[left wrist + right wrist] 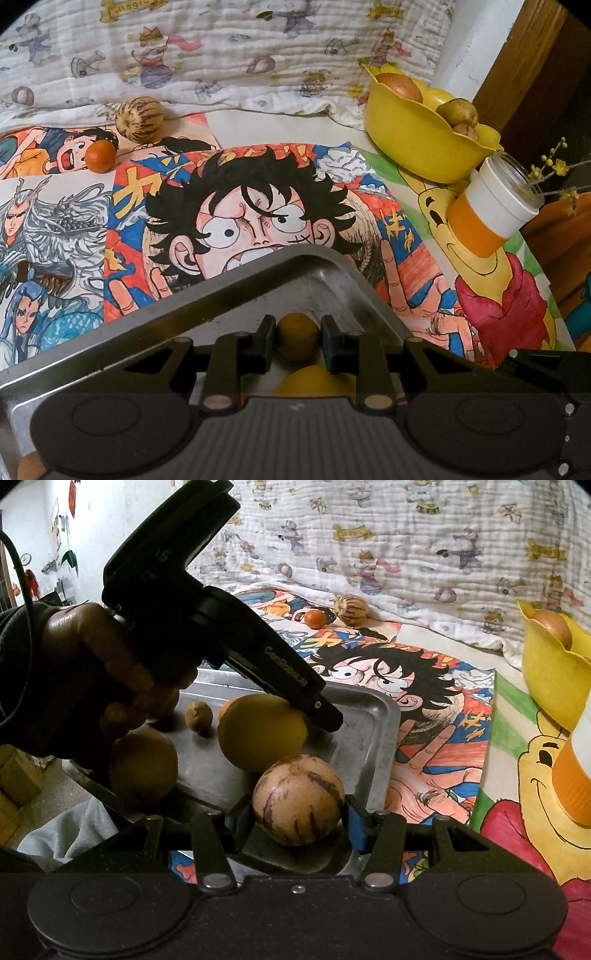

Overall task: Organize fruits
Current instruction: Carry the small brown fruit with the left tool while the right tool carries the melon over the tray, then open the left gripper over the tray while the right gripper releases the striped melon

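My left gripper (298,341) is shut on a small brownish-yellow fruit (297,339) over the corner of a metal tray (207,295). A yellow fruit (314,380) lies under it in the tray. My right gripper (299,816) is shut on a striped pale melon (298,799) at the tray's near edge (384,723). The tray also holds a large yellow fruit (260,731), a brown fruit (144,766) and a small brown one (198,716). The left gripper's body (207,627) reaches into the tray from the left. A tangerine (100,156) and another striped melon (139,119) lie far back.
A yellow bowl (417,147) with several fruits stands at the back right. A white and orange cup (487,206) is beside it, with yellow flower twigs (554,177) behind. Cartoon drawings (240,206) cover the table. A printed blanket (221,48) lies behind.
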A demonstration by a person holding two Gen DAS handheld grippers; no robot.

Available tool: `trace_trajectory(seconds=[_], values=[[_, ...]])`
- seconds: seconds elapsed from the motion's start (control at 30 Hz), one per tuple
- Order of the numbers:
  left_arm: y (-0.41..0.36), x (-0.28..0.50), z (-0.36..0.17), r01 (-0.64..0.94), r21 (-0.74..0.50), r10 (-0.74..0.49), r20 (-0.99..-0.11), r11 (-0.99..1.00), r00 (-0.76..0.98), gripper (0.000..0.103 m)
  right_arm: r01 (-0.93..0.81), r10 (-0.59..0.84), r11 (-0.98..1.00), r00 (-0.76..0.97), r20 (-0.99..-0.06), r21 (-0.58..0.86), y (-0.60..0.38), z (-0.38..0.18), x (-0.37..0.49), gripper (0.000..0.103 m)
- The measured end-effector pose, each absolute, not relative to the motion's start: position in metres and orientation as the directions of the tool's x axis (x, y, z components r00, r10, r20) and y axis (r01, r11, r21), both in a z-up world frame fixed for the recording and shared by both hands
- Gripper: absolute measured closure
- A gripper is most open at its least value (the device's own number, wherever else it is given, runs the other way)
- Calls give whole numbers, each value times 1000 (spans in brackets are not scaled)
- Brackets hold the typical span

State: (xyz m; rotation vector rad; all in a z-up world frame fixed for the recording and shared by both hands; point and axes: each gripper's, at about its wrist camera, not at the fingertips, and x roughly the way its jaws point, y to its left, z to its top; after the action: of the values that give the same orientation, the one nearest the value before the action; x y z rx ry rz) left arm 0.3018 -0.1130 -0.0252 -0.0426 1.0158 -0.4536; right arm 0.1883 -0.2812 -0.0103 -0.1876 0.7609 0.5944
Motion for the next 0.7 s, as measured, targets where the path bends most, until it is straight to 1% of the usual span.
trace_trajectory(seconds=[0.33,0.43,0.5,0.57,0.63,0.7], values=[[-113,303,-26,349,-243,-387,-810,905,440,74,-582,431,813,564,-704,31,-279,-13,188,50],[-113,303,-26,350,-240,-385,-811,905,441,72,-588,429,809,560,-709,25,-277,-14,188,49],[-113,303,-26,348,-240,-384,-811,906,441,70,-592,422,806,562,-711,11,-275,-15,187,49],[-113,302,-26,346,-241,-384,-812,907,441,62,-593,422,805,561,-713,10,-275,-15,188,48],[-112,301,-25,344,-242,-383,-812,907,440,58,-591,425,806,561,-711,16,-276,-14,188,43],[-112,300,-23,343,-244,-385,-811,907,441,55,-592,424,806,566,-707,10,-276,-12,187,40]])
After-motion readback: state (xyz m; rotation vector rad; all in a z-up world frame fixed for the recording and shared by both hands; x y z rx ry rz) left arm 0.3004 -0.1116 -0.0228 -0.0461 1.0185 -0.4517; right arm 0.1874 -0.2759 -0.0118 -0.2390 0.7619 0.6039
